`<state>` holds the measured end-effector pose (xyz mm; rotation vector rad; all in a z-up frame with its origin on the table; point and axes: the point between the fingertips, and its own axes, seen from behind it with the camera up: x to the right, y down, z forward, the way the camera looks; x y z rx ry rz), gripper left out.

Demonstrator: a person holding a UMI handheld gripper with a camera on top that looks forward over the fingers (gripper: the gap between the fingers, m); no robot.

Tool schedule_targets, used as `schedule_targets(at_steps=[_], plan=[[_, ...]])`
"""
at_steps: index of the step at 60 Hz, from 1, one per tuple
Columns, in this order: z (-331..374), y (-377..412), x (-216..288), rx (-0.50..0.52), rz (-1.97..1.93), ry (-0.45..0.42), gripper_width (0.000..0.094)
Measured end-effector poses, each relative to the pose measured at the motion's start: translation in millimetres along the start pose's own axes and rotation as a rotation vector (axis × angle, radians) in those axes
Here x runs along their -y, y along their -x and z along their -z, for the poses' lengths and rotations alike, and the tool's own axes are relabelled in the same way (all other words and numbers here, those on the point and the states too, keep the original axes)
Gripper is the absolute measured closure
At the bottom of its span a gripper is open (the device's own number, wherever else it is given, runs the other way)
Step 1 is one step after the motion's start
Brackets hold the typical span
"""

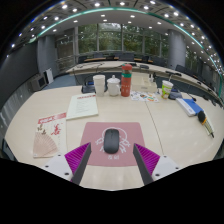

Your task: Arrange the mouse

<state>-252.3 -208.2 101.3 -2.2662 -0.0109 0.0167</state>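
Observation:
A dark grey mouse (111, 141) lies on a pink mouse mat (93, 133) with a white pattern, on the pale table (170, 125). My gripper (111, 157) is open and empty. Its two fingers, with magenta pads (78, 155), stand just short of the mat's near edge. The mouse sits just ahead of the fingers, centred on the gap between them, and nothing touches it.
A white book (82, 104) and a red-and-white leaflet (52, 121) lie to the left. A white jug (99, 84), a cup (114, 86), an orange-and-green bottle (126, 80) and a small cup (166, 89) stand beyond the mat. Blue items (188, 104) lie at the right.

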Motion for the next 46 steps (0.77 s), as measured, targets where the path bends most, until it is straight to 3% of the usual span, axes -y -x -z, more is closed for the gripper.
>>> schedule_targets(at_steps=[20,27,46], plan=[[104.9,21.5,-16.1,-0.042,-0.009,0.034,0.0077],[117.3,27.7,-6.9,-0.064,0.042,-0.002,0.008],[127.5,35.4,-8.8,-0.063,0.004,0.011,0.0078]])
